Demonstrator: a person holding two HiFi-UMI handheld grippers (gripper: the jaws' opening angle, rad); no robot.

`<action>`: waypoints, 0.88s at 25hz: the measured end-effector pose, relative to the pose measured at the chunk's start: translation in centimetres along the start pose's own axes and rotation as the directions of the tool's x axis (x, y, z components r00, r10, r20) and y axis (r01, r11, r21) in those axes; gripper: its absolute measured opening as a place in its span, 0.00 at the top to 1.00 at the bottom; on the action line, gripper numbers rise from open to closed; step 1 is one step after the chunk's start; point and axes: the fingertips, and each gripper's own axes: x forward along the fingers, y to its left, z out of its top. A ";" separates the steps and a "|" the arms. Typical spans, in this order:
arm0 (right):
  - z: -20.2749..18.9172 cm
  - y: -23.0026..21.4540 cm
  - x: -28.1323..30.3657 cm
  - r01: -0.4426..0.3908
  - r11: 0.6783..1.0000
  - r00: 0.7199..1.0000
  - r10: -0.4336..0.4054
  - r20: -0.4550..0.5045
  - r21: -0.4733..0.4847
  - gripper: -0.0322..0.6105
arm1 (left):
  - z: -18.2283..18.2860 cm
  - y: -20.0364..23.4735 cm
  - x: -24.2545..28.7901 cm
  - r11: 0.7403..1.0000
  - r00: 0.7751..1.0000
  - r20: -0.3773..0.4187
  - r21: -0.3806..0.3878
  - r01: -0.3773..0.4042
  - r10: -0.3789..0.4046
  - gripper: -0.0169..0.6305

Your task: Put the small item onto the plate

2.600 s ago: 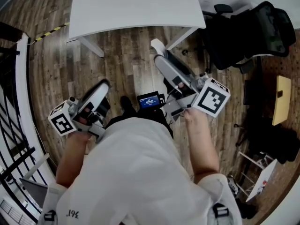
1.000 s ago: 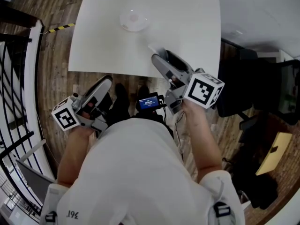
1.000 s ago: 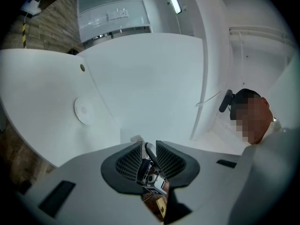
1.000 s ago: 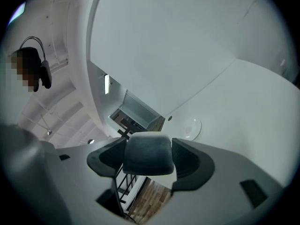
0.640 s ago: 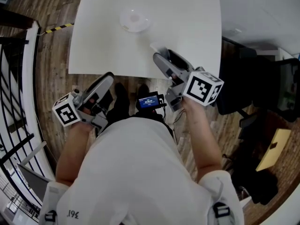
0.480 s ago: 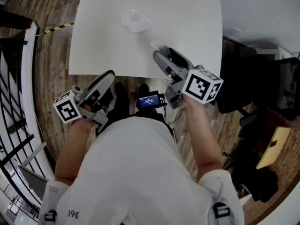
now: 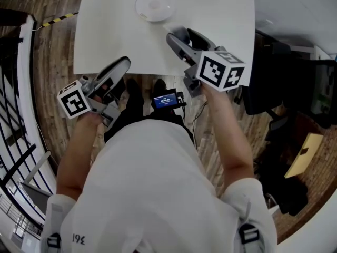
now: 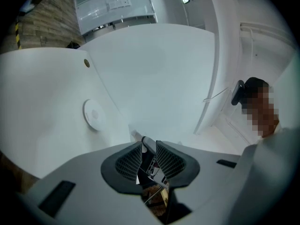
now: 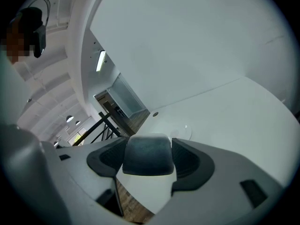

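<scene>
Both grippers have come forward with the person since the earlier head view: the white table (image 7: 105, 30) now fills the top of the picture, and the right tool reaches well over its near part instead of hanging short of the edge. At the left, the left gripper (image 7: 124, 62) sits just at the table's near edge. Its own view shows the two meshed pads drawn almost together with only a narrow slit between them and nothing gripped there, so it takes no part in the carry. Further along, the white plate (image 7: 145, 9) rests on the table toward the far side, and no view shows anything lying on it. To its right, the right gripper (image 7: 170, 37) points toward the plate, with its tips near the rim but clearly apart from it. In the right gripper view its jaws are clamped on the small dark item (image 9: 146, 157), a smooth rounded block that fills the gap and touches both pads, set squarely between them rather than off to one side. The plate shows faintly just beyond the jaws there, a little to the right. By my reading the task is about halfway done: the item is picked up and brought over the table, but it is not yet above the plate. What remains is the short carry forward and leftward, the lowering, and the release.
</scene>
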 end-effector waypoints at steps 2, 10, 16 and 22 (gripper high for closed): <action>0.0 -0.4 1.0 0.008 1.000 1.000 -0.009 -0.019 -0.021 0.47 | 0.2 0.6 0.6 1.000 1.000 -0.006 0.003 -0.002 0.002 0.83; -0.1 -2.8 4.8 0.045 0.997 0.994 -0.051 -0.093 -0.061 0.47 | 1.1 4.5 2.6 0.999 0.998 -0.047 0.029 -0.039 0.040 0.83; -0.7 -5.2 7.5 0.096 0.990 0.982 -0.111 -0.151 -0.104 0.47 | 1.3 6.4 4.5 0.999 0.995 -0.079 -0.005 -0.054 0.053 0.83; -0.8 -7.7 9.6 0.130 0.980 0.969 -0.158 -0.191 -0.154 0.47 | 0.7 9.2 5.7 0.993 0.986 -0.125 -0.014 -0.114 0.111 0.83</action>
